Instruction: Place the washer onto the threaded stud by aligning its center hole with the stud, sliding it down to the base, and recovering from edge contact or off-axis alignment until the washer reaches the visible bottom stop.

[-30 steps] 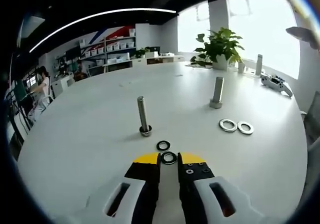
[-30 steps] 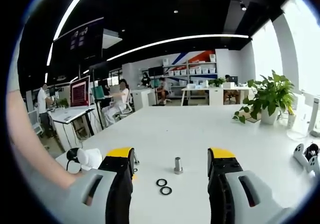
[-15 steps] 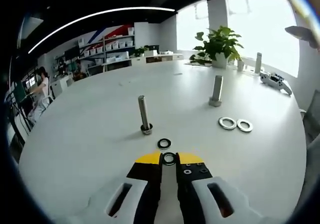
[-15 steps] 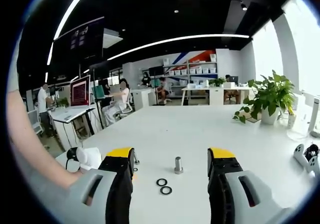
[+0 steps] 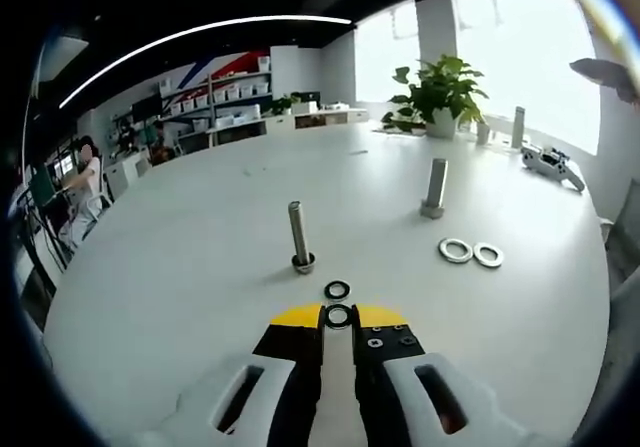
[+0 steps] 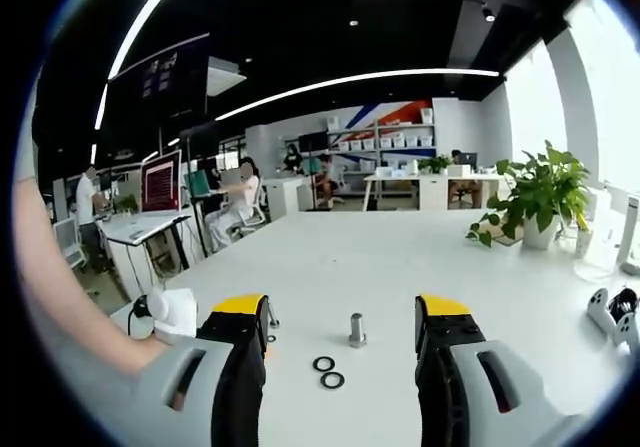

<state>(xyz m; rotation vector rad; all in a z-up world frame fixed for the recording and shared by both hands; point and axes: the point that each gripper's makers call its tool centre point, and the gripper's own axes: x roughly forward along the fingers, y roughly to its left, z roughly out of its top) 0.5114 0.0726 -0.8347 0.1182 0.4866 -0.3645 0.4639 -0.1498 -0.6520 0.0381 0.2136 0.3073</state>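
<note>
- Two grippers noted: my left gripper [image 5: 338, 319] has its jaws narrowed on a black washer [image 5: 338, 316] at the tips; my right gripper [image 6: 340, 327] stands wide, holding nothing.
- Threaded stud [image 5: 300, 235] stands upright on the counter [image 5: 180, 267], just beyond a second black washer [image 5: 337, 290].
- Step judged: pickup. Next: lift, centre hole over stud top.
</note>
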